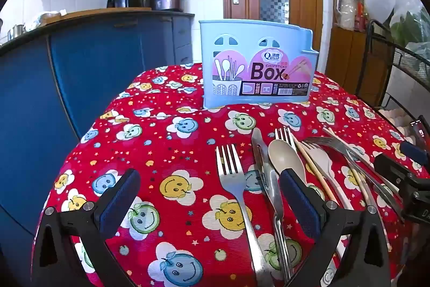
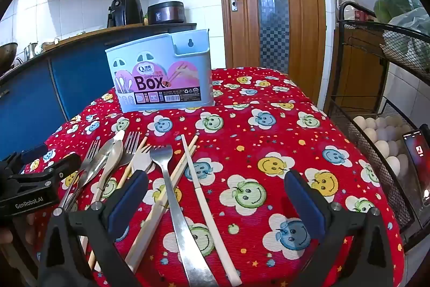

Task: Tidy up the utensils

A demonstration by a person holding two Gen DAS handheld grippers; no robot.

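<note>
Standing upright at the far side of the red smiley-face tablecloth (image 2: 268,141), the pale blue chopsticks box (image 2: 161,77) has the utensils lying in a loose row on the cloth in front of it, well apart from it. The left gripper (image 1: 209,203) hangs with jaws spread over a steel fork (image 1: 236,187), beside tongs (image 1: 266,174) and a beige spoon (image 1: 285,155). The right gripper (image 2: 215,203) is spread too, above another steel fork (image 2: 172,184) and chopsticks (image 2: 204,195).
</note>
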